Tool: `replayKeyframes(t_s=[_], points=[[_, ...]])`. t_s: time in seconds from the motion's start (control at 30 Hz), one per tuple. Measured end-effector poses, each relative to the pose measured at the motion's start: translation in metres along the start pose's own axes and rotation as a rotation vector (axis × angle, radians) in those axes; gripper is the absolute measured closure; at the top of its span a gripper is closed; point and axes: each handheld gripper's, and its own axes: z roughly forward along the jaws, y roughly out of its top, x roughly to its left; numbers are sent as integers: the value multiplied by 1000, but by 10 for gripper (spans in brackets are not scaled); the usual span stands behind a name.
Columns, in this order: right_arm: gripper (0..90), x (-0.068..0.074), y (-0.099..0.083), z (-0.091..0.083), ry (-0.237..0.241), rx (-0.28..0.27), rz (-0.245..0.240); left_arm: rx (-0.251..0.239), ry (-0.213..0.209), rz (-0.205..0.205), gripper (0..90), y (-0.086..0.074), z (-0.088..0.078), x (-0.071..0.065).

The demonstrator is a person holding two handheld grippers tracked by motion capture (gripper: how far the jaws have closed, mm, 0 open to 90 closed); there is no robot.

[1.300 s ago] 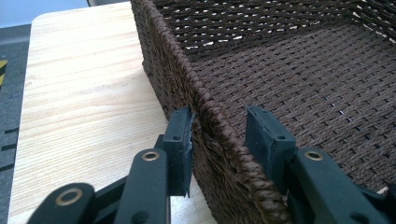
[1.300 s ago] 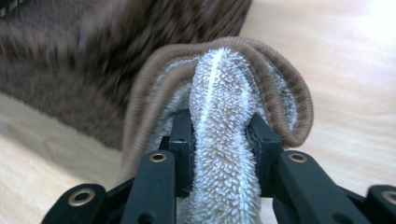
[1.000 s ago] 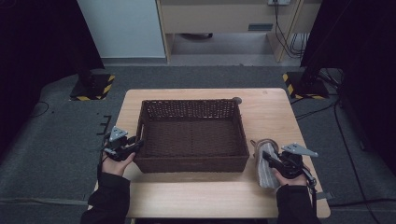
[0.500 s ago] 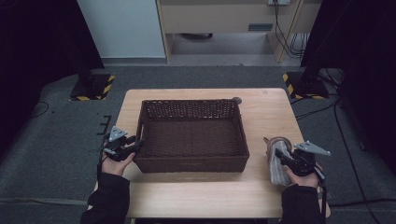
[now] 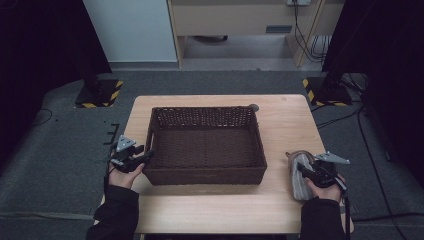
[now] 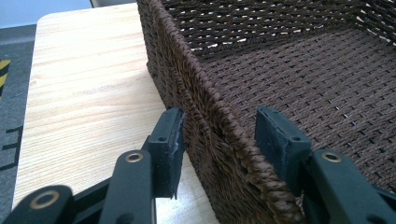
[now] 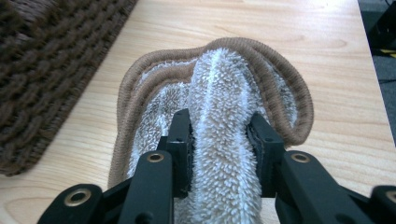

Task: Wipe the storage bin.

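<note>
A dark brown woven basket point(image 5: 205, 111) stands mid-table, with nothing inside. My left gripper point(image 5: 146, 156) straddles its left wall point(image 6: 210, 116) near the front corner. Its jaws have just been opening: the outer pad point(image 6: 170, 140) sits close to the weave and the inner pad point(image 6: 275, 140) stands off the rim. At the table's right front, my right gripper point(image 5: 301, 169) is shut on a fluffy beige slipper point(image 5: 298, 187) with brown trim. Its pads squeeze the slipper's point(image 7: 224, 84) raised terry band, and the sole rests on the wood.
The wooden table point(image 5: 210, 210) has bare room in front of and behind the basket. Its right edge point(image 7: 369, 51) runs close beside the slipper. A small dark round spot point(image 5: 254, 107) marks the table behind the basket. Black stands with striped bases point(image 5: 97, 95) flank the table on the floor.
My right gripper has carried the slipper to the right, away from the basket's right wall, and lower onto the table. The left hand has stayed at the basket's left wall.
</note>
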Motion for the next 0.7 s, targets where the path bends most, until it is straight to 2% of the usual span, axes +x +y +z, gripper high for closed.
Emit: replayKeyframes(t_s=[0.47, 0.6, 0.7], points=[[646, -4, -5, 10, -30, 33, -18, -3, -2, -3, 500, 0, 0, 1], [664, -6, -3, 8, -28, 37, -4, -2, -4, -1, 514, 0, 0, 1], [670, -6, 0, 2, -45, 31, -29, -2, -4, -2, 511, 0, 0, 1]])
